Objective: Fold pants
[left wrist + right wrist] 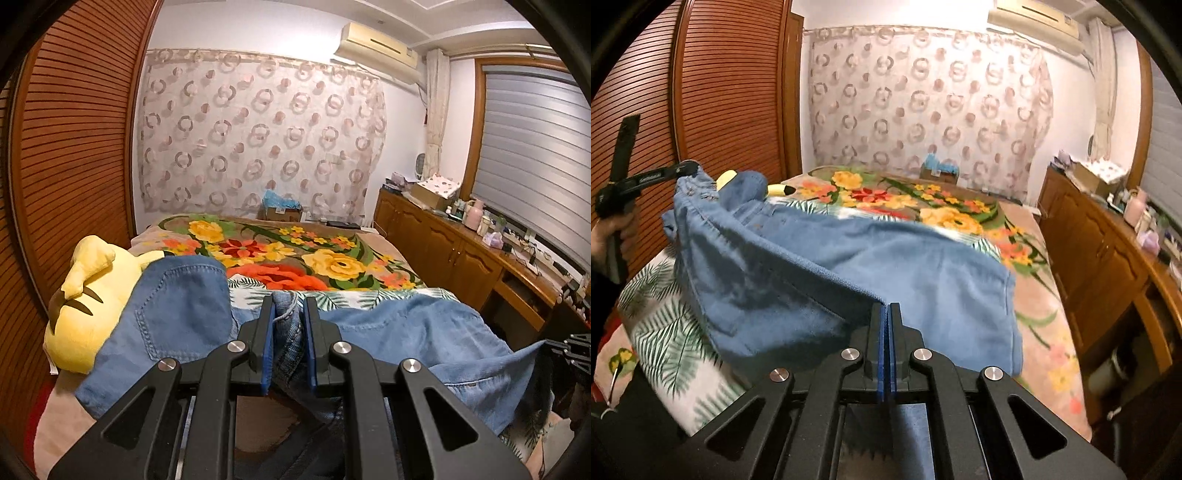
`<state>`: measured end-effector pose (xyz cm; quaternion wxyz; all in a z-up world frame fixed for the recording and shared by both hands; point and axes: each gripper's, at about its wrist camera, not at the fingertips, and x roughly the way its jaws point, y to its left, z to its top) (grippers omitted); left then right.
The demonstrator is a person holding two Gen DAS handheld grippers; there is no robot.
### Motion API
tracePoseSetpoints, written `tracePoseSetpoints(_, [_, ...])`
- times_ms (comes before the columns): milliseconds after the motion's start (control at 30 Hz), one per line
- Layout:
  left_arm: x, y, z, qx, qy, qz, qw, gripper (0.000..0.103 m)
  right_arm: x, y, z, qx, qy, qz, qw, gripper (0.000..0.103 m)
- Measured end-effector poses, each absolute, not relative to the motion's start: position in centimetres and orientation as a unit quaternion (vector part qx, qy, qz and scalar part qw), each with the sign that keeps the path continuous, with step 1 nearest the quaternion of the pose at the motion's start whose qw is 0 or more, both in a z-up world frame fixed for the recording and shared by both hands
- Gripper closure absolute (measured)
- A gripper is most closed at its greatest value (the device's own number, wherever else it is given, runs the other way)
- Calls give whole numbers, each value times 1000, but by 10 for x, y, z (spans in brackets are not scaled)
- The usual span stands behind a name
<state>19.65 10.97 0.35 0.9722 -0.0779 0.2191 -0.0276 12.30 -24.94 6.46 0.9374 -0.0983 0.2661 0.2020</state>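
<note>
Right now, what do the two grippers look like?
Both match: left gripper and right gripper have matte black angular linkage arms with triangular cutouts, silver round pivot pins, and blue pads on the inner finger faces. No cables visible. From the right wrist view, the left one shows small white lettering.

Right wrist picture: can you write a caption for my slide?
Right hand-held gripper pinches an edge of blue denim pants above the flowery bed blanket.

No legible text found. White lettering runs along the arm of the left hand-held gripper, too blurred to read. A label on the cardboard box is likewise unreadable.
</note>
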Motion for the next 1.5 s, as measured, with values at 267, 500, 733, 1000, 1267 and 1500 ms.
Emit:
tracePoseSetpoints(267, [226,126,15,-88,218,-22,972,87,161,-229,73,-113,245,198,942,102])
tracePoseSetpoints(500, [260,136,4,-100,236,-17,967,87,192,-224,64,-121,236,195,944,102])
tracePoseSetpoints(733, [289,142,-14,-101,261,-8,960,87,228,-208,50,-136,243,194,941,102])
tracePoseSetpoints(1000, [304,148,-32,-100,282,-4,954,87,259,-195,40,-145,254,193,937,102])
tracePoseSetpoints(1267, [316,152,-43,-100,305,1,947,84,295,-180,37,-162,276,186,929,102])
tracePoseSetpoints(1500, [309,152,-35,-86,298,16,950,41,307,-176,38,-172,291,176,924,102])
